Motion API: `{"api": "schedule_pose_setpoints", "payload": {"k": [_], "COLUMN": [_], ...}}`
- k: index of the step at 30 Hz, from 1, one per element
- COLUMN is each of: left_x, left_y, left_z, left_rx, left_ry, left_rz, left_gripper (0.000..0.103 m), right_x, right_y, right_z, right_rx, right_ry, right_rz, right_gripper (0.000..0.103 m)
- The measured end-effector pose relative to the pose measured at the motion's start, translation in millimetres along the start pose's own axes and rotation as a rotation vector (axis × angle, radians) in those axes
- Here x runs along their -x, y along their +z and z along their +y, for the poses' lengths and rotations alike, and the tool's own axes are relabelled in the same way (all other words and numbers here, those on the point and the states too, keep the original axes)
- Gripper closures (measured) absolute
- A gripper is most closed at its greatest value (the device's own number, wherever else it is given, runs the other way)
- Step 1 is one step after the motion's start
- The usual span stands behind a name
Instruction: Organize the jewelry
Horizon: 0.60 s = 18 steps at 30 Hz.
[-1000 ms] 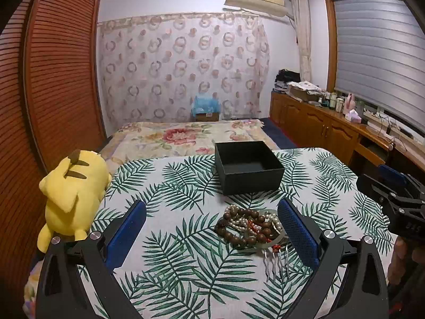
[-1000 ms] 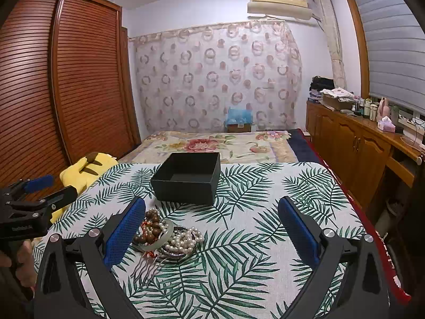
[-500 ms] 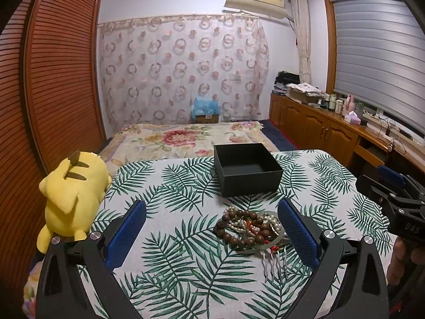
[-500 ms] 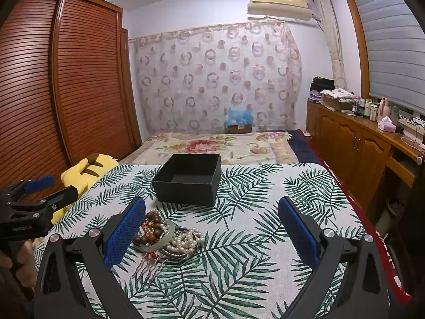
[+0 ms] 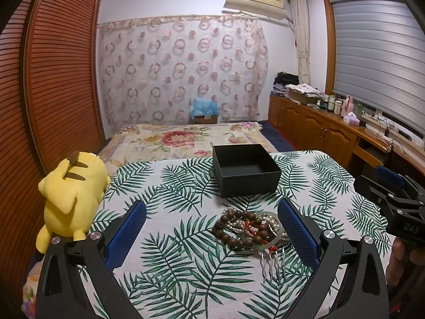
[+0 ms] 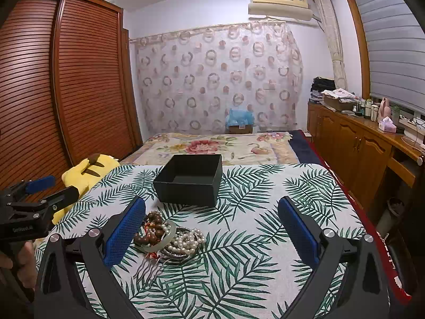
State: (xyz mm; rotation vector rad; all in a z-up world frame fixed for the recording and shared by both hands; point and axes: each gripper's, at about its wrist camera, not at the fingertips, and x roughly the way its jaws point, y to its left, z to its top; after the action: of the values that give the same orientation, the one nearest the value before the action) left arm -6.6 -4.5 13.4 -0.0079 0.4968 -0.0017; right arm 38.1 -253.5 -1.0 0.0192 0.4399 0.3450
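Note:
A pile of jewelry [image 5: 249, 230] lies on the leaf-print tablecloth: brown wooden beads, pearl strands, a pale bangle and a metal hair comb [image 5: 273, 261]. It also shows in the right wrist view [image 6: 170, 235]. An open, empty black box [image 5: 245, 168] stands just behind the pile, also seen in the right wrist view [image 6: 190, 179]. My left gripper [image 5: 211, 235] is open and empty, with the pile by its right finger. My right gripper [image 6: 211, 235] is open and empty, with the pile by its left finger.
A yellow plush toy [image 5: 70, 191] lies at the table's left edge. A bed with a floral cover [image 5: 186, 138] is behind the table. Wooden cabinets [image 6: 353, 146] line the right wall. A slatted wardrobe [image 6: 53, 93] stands on the left.
Both grippers have dipped or edged slightly forward; the box and jewelry sit marginally lower in view. Nothing has been taken hold of.

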Motion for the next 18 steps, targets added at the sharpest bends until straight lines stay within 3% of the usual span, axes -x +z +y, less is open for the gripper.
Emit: {"api": "schedule_pose_setpoints", "payload": {"k": [18], "left_x": [1.2], "left_y": [0.0], "left_z": [-0.7], "left_rx": [0.002], "left_ry": [0.0], "left_rz": [-0.004], "left_gripper": [0.007], "right_x": [4.5], "right_y": [2.1], "right_z": [3.1], "right_rx": [-0.001], "right_ry": [0.002], "right_rz": [-0.002], "right_gripper": [0.002]}}
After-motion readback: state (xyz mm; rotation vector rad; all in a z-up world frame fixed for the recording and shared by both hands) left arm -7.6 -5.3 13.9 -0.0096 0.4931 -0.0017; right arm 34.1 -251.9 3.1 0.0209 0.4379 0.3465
